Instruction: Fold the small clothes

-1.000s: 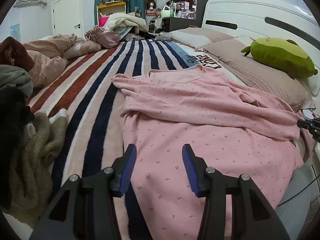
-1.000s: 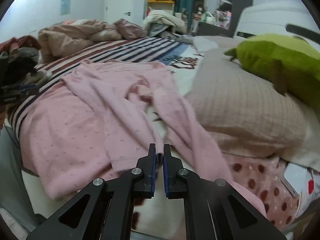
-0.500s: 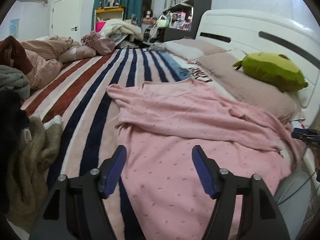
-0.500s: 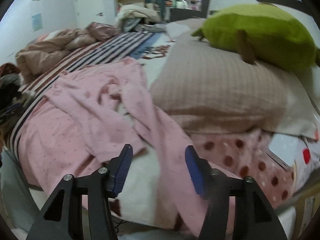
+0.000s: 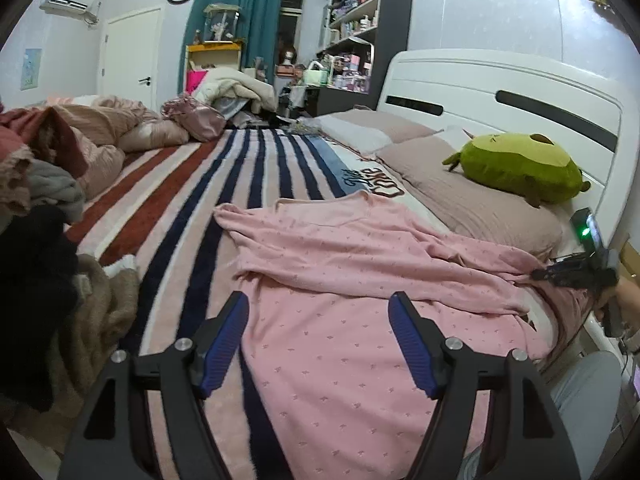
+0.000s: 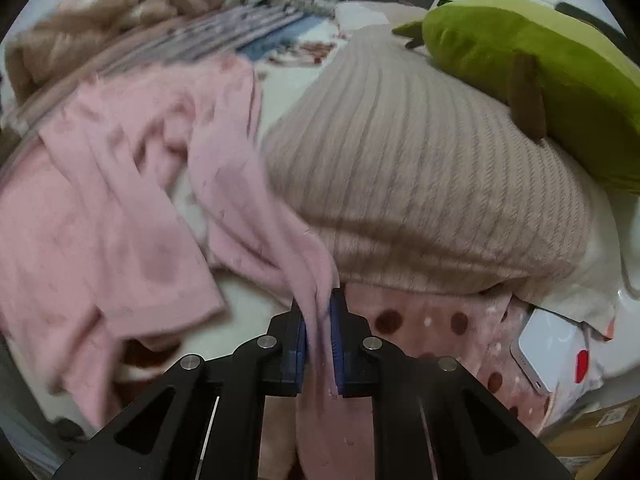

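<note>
On the bed, left wrist view: pink top (image 5: 360,280) lies spread over the striped blanket (image 5: 224,184), body toward the near edge, one sleeve folded across it toward the right. Left gripper (image 5: 318,344) hangs above the hem area; its jaws stand wide and are opening, nothing between the blue pads, cloth only beneath them. Pillow (image 5: 472,204) lies to the right by the white headboard (image 5: 500,92), green plush toy (image 5: 520,168) resting on it. Heap of clothes (image 5: 44,240) sits at the left edge. Right gripper (image 5: 576,270) shows at the far right, by the end of the pink sleeve, a hand (image 5: 624,304) behind it.

Right wrist view, somewhat blurred: right gripper (image 6: 318,332) has its jaws pressed together on a bunched strip of the pink top (image 6: 132,184), apparently the sleeve; the cloth runs up from the pads and to the left, where the rest lies on the bed. Ribbed pillow (image 6: 420,176) just beyond the pinch, green plush toy (image 6: 540,64) on top of it. Dotted pink cloth (image 6: 440,320) lies under the pillow edge, a white flat device (image 6: 548,348) at the right.
</note>
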Tool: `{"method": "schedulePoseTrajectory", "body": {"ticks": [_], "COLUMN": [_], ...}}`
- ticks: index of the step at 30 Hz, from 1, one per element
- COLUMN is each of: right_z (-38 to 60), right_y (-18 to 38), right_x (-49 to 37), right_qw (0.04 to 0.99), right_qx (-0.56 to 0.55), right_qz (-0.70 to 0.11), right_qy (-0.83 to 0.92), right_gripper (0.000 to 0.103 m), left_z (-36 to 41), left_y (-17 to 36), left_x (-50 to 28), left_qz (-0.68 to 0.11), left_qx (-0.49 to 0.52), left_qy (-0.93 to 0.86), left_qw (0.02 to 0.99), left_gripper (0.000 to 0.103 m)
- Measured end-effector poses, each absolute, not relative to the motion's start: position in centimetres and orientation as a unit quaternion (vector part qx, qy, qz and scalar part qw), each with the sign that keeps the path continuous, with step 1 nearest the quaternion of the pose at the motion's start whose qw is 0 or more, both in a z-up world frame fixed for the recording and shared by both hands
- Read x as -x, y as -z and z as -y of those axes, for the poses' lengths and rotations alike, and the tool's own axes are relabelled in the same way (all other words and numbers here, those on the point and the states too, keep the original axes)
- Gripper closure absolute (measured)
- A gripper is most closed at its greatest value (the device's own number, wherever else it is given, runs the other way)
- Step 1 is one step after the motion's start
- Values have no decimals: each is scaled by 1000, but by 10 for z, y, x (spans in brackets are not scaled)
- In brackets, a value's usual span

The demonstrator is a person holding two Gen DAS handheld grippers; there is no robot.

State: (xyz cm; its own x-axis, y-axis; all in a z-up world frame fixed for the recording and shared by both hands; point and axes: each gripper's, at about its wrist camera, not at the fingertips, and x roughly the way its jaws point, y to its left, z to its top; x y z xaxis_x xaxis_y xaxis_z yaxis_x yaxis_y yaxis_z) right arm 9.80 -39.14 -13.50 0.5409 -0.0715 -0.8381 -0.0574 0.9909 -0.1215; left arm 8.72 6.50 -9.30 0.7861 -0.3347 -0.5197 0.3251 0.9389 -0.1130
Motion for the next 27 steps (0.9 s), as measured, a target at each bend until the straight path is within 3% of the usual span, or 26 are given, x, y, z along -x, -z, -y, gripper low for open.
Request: {"method": "schedulePoseTrajectory", "body": {"ticks": [7,11,16,21,24,27], "right_z": [378,332,246,183,174,195], "right_y": [53,35,57,120,141,131], "right_x": [-91,-102,-130,-167,-177,-163], "right_qw": [882,861,824,770,764,788], "right_qx": [-74,-130,-144,-189,-159,-141], "right_qz": [-436,-413,-420,-476,-511,-489], "right_qy": [-165,-266,-353,-380,-361,-347], "right_gripper": [98,98,98,94,76,62], "left_z": [-73,-83,-93,-102,-93,-81], "left_y": [85,86,89,101,109,115], "left_x": [-93,-90,-89,-89,-87,-88], "left_qz": [-278,-273,-282,-296,-307,-316], "left_qx": [31,51,38,65,57,40], "left_qy": [157,164,145,166,180,190], "left_qw": [947,947,948,938,933,929], "left_gripper": [34,34,33,25,25,25]}}
